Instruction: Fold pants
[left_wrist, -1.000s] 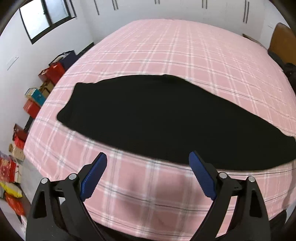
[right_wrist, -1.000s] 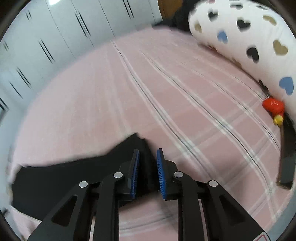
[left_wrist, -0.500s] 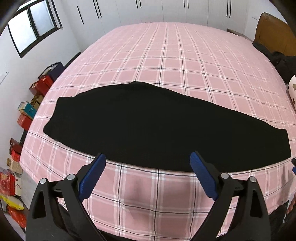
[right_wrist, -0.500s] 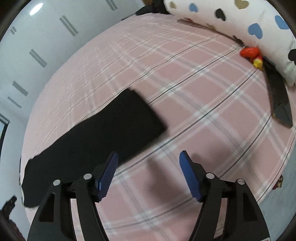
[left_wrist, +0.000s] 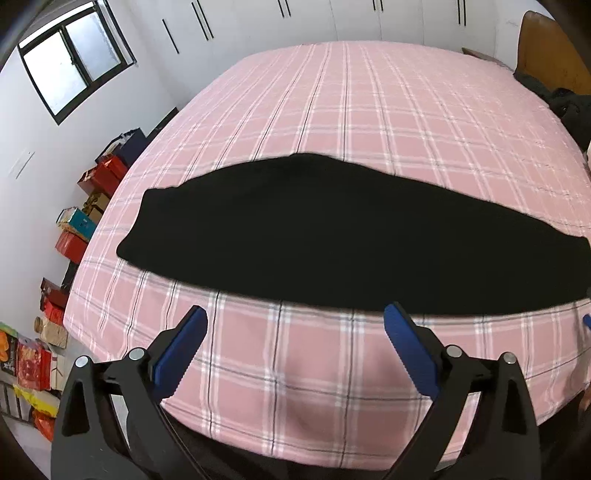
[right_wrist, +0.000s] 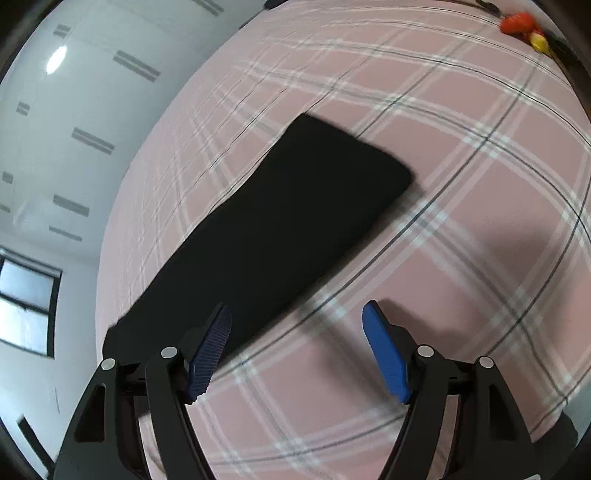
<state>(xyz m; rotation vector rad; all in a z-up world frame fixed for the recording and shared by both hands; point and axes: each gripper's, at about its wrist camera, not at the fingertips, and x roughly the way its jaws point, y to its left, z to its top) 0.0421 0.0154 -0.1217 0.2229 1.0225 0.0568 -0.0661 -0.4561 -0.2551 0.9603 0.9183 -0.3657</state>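
Black pants (left_wrist: 314, 236) lie flat as one long folded strip across the pink plaid bed (left_wrist: 369, 110). My left gripper (left_wrist: 295, 308) hovers over the bed's near edge, just short of the strip's long side. Its jaws are opening, and nothing is between them. In the right wrist view the narrow end of the pants (right_wrist: 288, 221) stretches away to the upper right. My right gripper (right_wrist: 297, 305) stands open above the bed (right_wrist: 480, 184). Its left pad overlaps the strip's near edge in the picture, and the gap holds only bedsheet.
Coloured boxes (left_wrist: 74, 236) line the floor along the left wall under a window (left_wrist: 74, 62). A wooden headboard (left_wrist: 546, 48) and dark clothes (left_wrist: 569, 107) sit at the far right. A red and yellow toy (right_wrist: 521, 24) lies near the bed's far corner.
My right gripper opened, let go of the pants' end and drew back from it. The pants now lie flat. My left gripper shifted sideways along the bed edge.
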